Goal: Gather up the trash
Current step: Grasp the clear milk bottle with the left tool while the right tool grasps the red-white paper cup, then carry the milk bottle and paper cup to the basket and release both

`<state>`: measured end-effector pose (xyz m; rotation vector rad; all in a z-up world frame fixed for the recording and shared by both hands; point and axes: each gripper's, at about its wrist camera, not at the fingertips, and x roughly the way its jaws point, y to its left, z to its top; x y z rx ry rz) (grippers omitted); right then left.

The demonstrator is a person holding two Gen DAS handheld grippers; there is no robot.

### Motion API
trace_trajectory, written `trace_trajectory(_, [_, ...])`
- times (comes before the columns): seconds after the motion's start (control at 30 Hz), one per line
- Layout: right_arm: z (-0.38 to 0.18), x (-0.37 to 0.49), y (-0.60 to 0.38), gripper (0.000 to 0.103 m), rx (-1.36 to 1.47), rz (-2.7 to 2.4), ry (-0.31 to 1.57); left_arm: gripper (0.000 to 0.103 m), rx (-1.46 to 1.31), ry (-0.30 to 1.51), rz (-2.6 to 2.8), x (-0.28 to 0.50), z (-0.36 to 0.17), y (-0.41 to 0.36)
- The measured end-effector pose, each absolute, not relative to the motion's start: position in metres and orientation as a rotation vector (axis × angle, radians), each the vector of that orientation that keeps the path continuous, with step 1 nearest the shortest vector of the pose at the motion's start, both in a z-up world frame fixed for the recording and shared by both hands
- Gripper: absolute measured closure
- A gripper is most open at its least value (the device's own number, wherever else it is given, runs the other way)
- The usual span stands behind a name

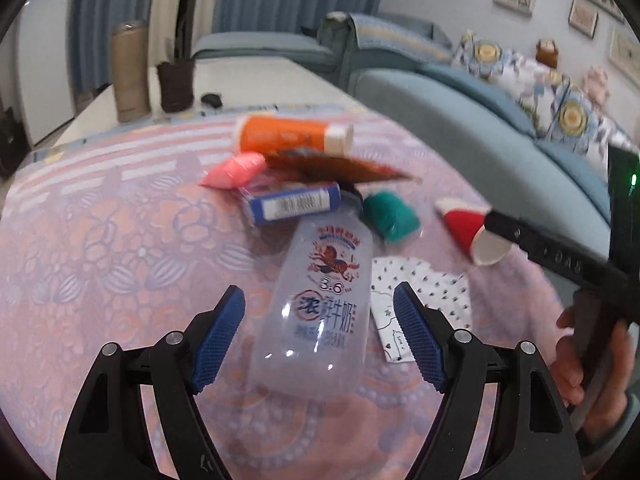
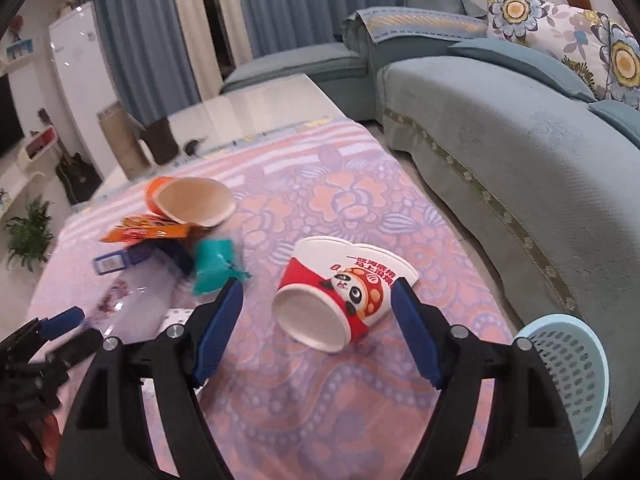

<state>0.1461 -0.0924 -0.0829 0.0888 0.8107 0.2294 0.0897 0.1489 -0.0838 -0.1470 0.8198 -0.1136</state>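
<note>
A clear plastic milk bottle point(image 1: 320, 304) lies on the pink patterned cloth, between the open fingers of my left gripper point(image 1: 320, 300). A squashed red and white paper cup point(image 2: 340, 296) lies on its side between the open fingers of my right gripper point(image 2: 318, 294); it also shows in the left wrist view point(image 1: 472, 232), next to the right gripper's finger. Other trash lies behind: an orange cup point(image 1: 292, 134), a pink packet point(image 1: 234, 170), a blue box point(image 1: 292, 204), a green wrapper point(image 1: 390, 216), a brown wrapper point(image 1: 344, 166) and a dotted paper point(image 1: 424, 300).
A light blue perforated basket point(image 2: 568, 376) stands at the table's right edge near the teal sofa point(image 2: 520, 128). A tan cylinder point(image 1: 128, 72) and a dark cup point(image 1: 176, 84) stand on the white tabletop beyond the cloth.
</note>
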Motion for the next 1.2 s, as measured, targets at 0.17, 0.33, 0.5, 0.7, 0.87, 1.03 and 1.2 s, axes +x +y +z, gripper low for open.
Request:
trace_trajectory(0.17, [-0.100, 0.162, -0.089, 0.031, 0.075, 0.158, 0.889, 0.043, -0.139, 0.860, -0.079, 0.102, -0.094, 0.145])
trace_trajectory(0.33, [-0.104, 0.168, -0.085, 0.031, 0.047, 0.120, 0.933, 0.044, -0.144, 0.873, -0.050, 0.101, -0.099, 0.140])
trace_trajectory(0.5, [-0.104, 0.168, -0.080, 0.037, 0.008, 0.103, 0.952, 0.047, -0.189, 0.878, -0.071, 0.088, -0.096, 0.133])
trace_trajectory(0.7, [-0.095, 0.150, -0.078, 0.041, -0.033, 0.137, 0.934, 0.048, -0.209, 0.869, -0.099, 0.060, -0.091, 0.128])
trace_trajectory(0.87, [-0.075, 0.126, -0.086, 0.042, -0.032, 0.176, 0.891, 0.050, -0.242, 0.834, -0.098, 0.035, -0.077, 0.128])
trace_trajectory(1.03, [-0.053, 0.097, -0.102, 0.042, -0.008, 0.228, 0.839, 0.050, -0.248, 0.800, -0.088, 0.016, -0.067, 0.126])
trace_trajectory(1.2, [-0.036, 0.067, -0.113, 0.042, -0.021, 0.256, 0.777, 0.050, -0.271, 0.764, -0.096, 0.005, -0.058, 0.124])
